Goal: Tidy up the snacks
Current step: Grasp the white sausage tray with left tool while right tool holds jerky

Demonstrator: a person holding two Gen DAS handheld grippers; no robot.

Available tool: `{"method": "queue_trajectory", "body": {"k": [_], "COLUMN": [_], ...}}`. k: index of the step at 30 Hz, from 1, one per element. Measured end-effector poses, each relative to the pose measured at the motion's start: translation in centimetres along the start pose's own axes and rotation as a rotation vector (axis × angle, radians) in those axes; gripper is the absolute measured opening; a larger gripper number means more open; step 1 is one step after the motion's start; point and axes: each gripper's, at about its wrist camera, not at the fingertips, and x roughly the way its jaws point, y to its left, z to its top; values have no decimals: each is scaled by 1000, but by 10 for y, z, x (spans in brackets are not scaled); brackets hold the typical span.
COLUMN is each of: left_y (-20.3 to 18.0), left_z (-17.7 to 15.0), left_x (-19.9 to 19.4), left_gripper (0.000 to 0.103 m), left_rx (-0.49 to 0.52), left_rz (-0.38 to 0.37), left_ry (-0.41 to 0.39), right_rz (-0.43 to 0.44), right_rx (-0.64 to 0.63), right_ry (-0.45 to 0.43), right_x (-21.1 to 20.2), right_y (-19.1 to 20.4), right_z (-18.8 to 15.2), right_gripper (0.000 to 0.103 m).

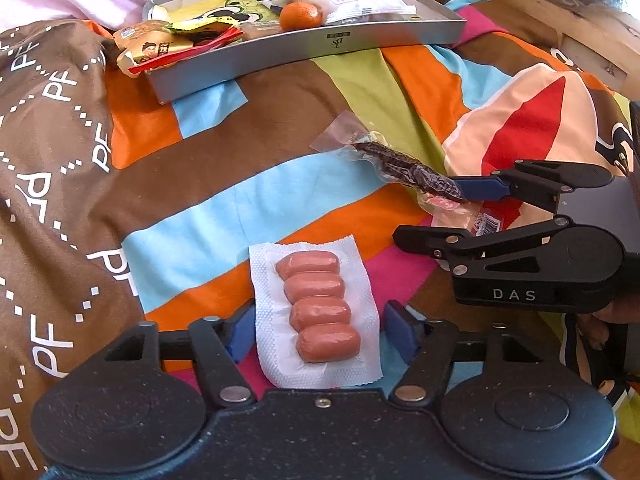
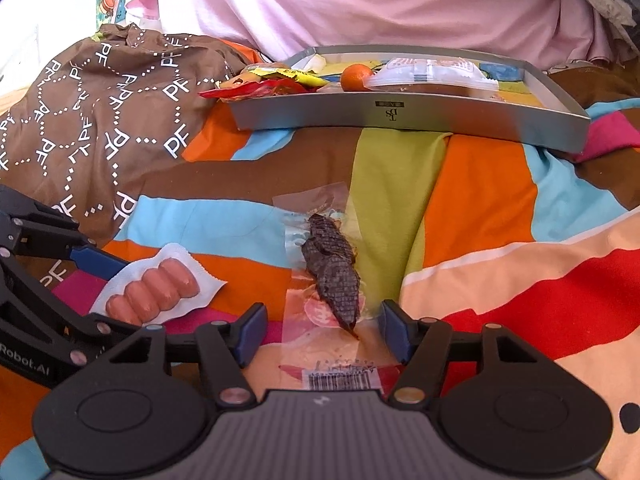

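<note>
I have both grippers low over the bed, each lined up on its own packet. My left gripper (image 1: 316,332) has its jaws spread wide with the sausage pack (image 1: 318,308) lying flat between them; the pack's long axis runs along my line of approach, toward 12 o'clock, so the jaws would close across its short width. The blue pads sit just beside the pack's white edges, and I judge they are not yet touching.

My right gripper (image 2: 322,334) is likewise wide open, straddling the near end of the clear packet of dark dried snack (image 2: 330,268). That packet also points away toward 12 o'clock, leaning slightly to 11. The barcode end lies close under the gripper body, so I can't quite tell how far the film reaches back.

The grey tray (image 2: 400,120) sits on the bedspread (image 2: 480,184) at 12 o'clock from both grippers, well apart, already holding an orange (image 2: 356,76) and several wrappers. Each hand is nearer its own packet, so I'd close both where they stand, then carry forward to the tray.
</note>
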Motion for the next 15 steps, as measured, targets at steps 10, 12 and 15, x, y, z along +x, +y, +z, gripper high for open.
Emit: {"method": "queue_trajectory", "body": {"k": [10, 12, 15], "left_y": [2, 3, 3], "left_z": [1, 1, 1], "left_x": [-3, -4, -5], "left_gripper": [60, 59, 58], "left_rx": [-22, -31, -47], "left_rz": [4, 7, 15], "left_ry": [-7, -8, -6], "right_rz": [-34, -46, -68], "right_rx": [5, -8, -33], "right_ry": [-20, -24, -30], "right_x": [-2, -2, -3], "right_y": [0, 3, 7], "right_z": [-2, -2, -4], "right_gripper": [52, 52, 51]}}
